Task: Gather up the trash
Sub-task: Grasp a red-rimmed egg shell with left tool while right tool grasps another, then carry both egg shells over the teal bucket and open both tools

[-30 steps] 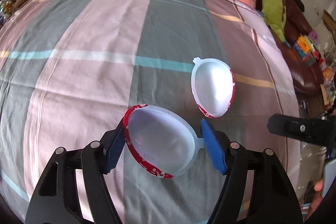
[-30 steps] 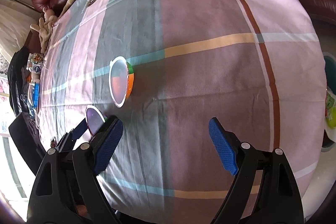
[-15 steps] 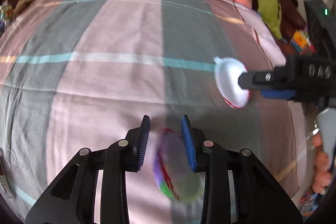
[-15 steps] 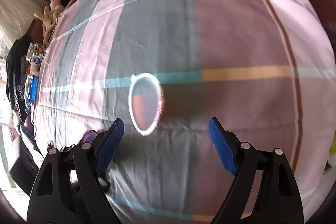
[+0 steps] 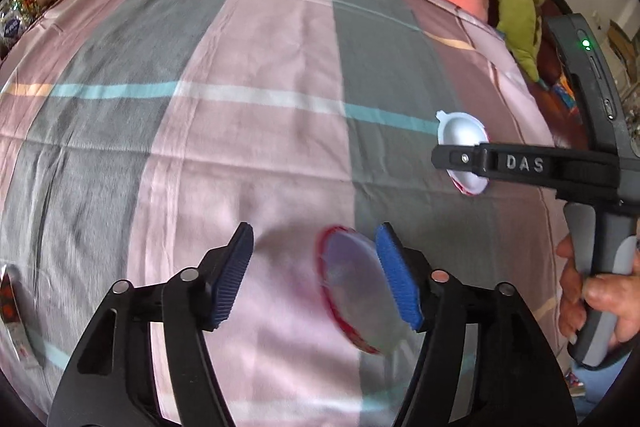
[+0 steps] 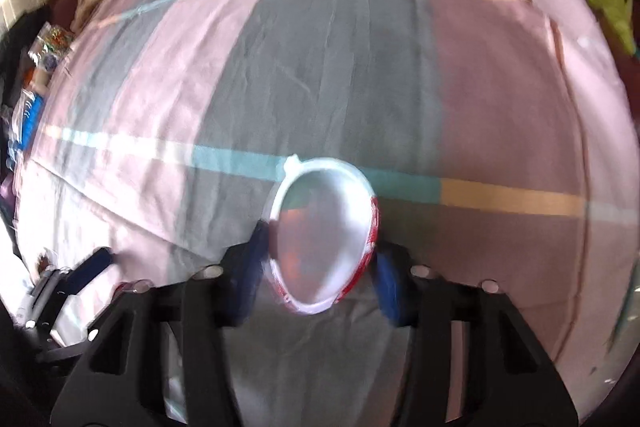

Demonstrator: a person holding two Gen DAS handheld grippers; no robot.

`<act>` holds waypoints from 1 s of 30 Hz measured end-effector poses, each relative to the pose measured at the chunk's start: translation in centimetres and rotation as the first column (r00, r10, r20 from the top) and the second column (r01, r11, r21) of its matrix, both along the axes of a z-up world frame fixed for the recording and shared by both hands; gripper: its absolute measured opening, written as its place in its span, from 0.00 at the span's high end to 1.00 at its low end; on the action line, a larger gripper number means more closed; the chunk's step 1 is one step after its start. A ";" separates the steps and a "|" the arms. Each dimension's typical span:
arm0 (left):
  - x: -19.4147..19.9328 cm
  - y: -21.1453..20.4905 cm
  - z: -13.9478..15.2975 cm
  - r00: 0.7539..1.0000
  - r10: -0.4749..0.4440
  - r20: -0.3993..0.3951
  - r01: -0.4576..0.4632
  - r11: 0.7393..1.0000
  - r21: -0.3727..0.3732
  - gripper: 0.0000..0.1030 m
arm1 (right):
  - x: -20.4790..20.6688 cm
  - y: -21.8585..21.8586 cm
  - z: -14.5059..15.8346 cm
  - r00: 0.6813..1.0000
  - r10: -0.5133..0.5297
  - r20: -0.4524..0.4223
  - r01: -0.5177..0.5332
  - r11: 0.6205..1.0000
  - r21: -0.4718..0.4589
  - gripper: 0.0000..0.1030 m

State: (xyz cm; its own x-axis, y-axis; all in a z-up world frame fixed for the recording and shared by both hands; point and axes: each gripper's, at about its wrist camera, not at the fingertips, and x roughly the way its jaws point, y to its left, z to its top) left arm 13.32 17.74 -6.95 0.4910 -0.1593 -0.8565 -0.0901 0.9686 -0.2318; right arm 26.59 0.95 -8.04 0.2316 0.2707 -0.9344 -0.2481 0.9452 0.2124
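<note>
The right gripper [image 6: 318,269] straddles a white egg-shaped cup [image 6: 322,231] lying mouth-up on the striped cloth [image 6: 360,67]; its jaws have just been closing and the blue pads sit at the cup's two flanks, but blur hides whether they press yet. The cup's long axis runs away from the gripper, its small tab at the far end, so the pads meet its narrow width. Relative to this cup, the left gripper [image 5: 316,281] is near on its left side, jaws just reopened and standing apart, with a second, red-rimmed cup [image 5: 354,289] blurred against its right pad [image 5: 396,279] and seemingly released. Around the white cup the cloth is bare, giving free room to lift; the plush toys [image 5: 520,15] lie well beyond it, at the cloth's far edge.
</note>
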 end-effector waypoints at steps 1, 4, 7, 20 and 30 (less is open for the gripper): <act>-0.3 -0.4 0.2 1.000 -0.008 0.006 0.008 1.000 0.005 0.34 | -0.2 -0.3 0.1 1.000 -0.006 0.003 0.006 1.000 0.006 0.56; -0.9 -1.5 0.3 1.000 -0.031 0.004 0.031 0.999 0.016 0.32 | -1.0 -1.6 0.7 1.000 -0.019 0.008 0.019 0.999 0.037 0.56; -1.1 -2.6 -0.4 0.999 -0.036 -0.019 0.037 0.998 0.043 0.32 | -2.0 -3.0 1.3 0.999 -0.036 0.000 0.036 0.997 0.068 0.56; -1.0 -3.3 -1.0 0.999 0.050 -0.007 -0.048 0.984 0.170 0.54 | -6.5 -7.2 2.3 0.996 -0.089 -0.023 0.091 0.987 0.132 0.56; -2.0 -4.5 1.5 0.999 0.002 0.050 -0.008 0.994 0.109 0.54 | -7.9 -9.4 3.5 0.994 -0.113 -0.006 0.113 0.976 0.187 0.56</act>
